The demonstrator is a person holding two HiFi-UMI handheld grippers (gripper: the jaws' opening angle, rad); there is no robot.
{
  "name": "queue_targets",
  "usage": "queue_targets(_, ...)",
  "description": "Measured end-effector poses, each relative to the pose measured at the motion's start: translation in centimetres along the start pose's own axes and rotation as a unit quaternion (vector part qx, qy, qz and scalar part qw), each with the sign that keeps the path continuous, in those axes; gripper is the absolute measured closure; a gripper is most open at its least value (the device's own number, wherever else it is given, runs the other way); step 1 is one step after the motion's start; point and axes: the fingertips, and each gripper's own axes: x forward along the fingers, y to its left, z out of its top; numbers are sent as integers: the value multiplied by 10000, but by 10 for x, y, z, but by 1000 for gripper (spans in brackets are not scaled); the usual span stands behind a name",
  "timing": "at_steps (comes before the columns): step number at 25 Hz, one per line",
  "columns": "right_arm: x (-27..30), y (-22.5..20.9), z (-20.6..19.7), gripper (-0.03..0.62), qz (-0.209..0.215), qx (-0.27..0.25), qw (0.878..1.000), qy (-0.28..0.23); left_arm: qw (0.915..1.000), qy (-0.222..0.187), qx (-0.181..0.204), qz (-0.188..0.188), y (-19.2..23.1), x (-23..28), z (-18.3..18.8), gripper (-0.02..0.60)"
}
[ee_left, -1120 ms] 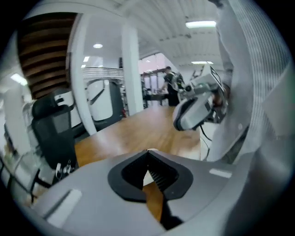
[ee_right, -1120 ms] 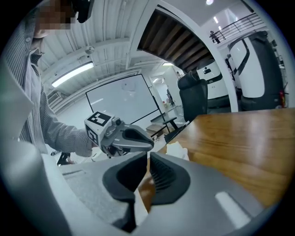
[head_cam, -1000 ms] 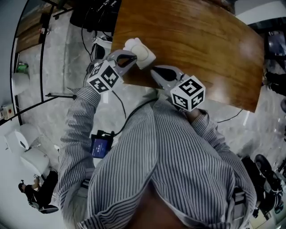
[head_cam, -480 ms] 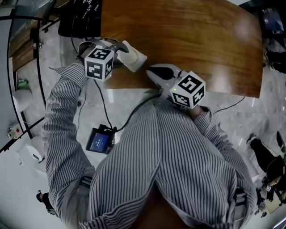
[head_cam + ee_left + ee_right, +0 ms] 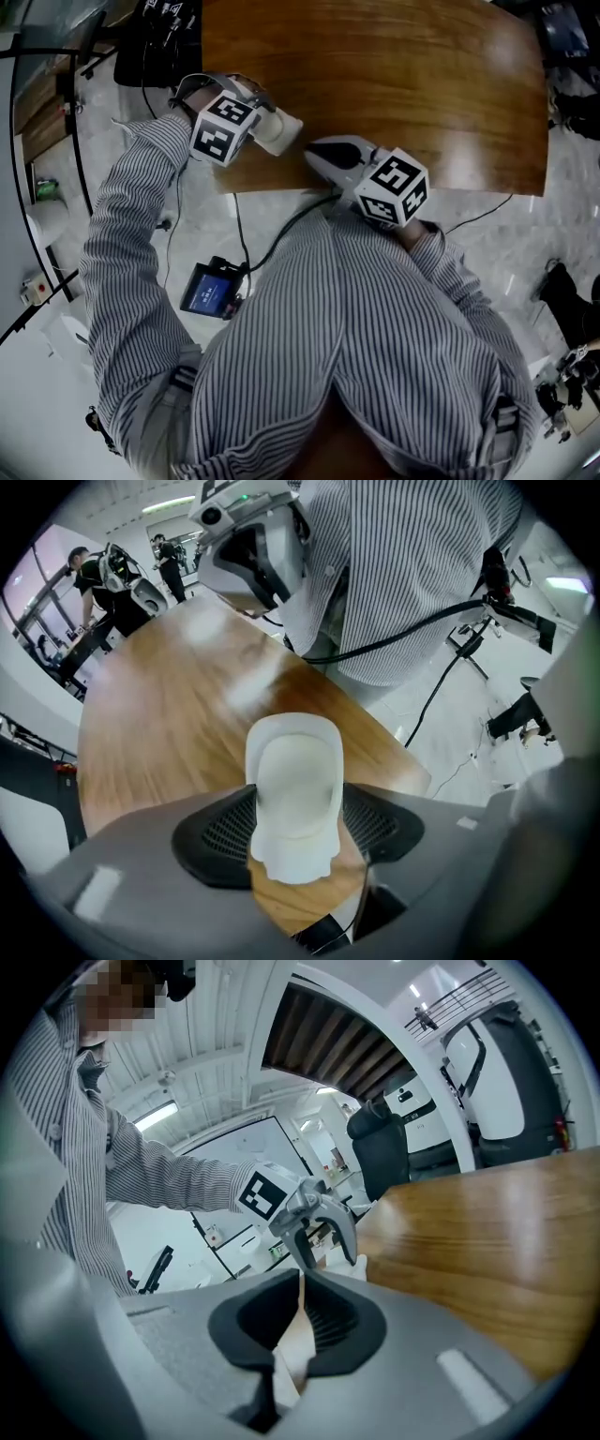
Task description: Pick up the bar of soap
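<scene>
White soap bar (image 5: 292, 761) is seen lying on the wooden table (image 5: 169, 724) close to its near edge, between the jaws of the left gripper (image 5: 295, 829), which are opening, pads not pressing. Right gripper (image 5: 298, 1321) is closed on nothing, just beside. Risk: the bar could be knocked over the edge if a jaw is dragged across it, as it looks slick w/ little table left.

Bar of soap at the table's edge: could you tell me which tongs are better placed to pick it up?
Left, probably. The bar of soap lies between the left tongs' opening jaws. The right tongs are shut, empty and off to its side, apart from it.
</scene>
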Motion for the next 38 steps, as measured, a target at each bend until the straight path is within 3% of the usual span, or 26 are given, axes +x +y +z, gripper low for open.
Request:
queue_targets(7,2,-1,-8,583,-51,58,9997,241,9998,-14,132,-158,1,5,-1,272)
queue_targets(10,5,1,-12,583,-37,23,9993,368,9997,-29,119,-193,3,1,-1,309)
queue_targets(15,7,1,-19,583,-47,11,9990,448,9998,-72,119,-144,2,3,-2,307)
queue_targets(24,7,-7,-16,583,-92,59,9987,499,9967,-692,-373,207,8,6,6,314)
queue_targets(26,5,-10,-11,583,-102,59,9988,483,9931,-900,-683,297,10,1,7,314)
queue_targets(28,5,-13,-5,583,-106,46,9988,468,9841,-1268,-1162,439,13,-7,9,316)
queue_targets(31,7,-15,-1,583,-66,-12,9991,430,9564,-1902,-2045,857,15,-22,15,318)
queue_targets(32,7,-16,0,583,-51,-42,9992,399,9409,-2157,-2381,1071,18,-28,18,318)
queue_targets(33,7,-16,3,583,-34,-81,9993,354,9199,-2468,-2745,1326,21,-37,22,319)
queue_targets(34,5,-17,7,583,-13,-130,9995,296,8926,-2817,-3131,1611,26,-47,26,319)
queue_targets(35,3,-16,11,583,14,-190,9996,227,8599,-3166,-3519,1911,29,-59,30,319)
queue_targets(38,-5,-11,27,583,83,-401,9992,14,7509,-3928,-4499,2819,29,-97,38,319)
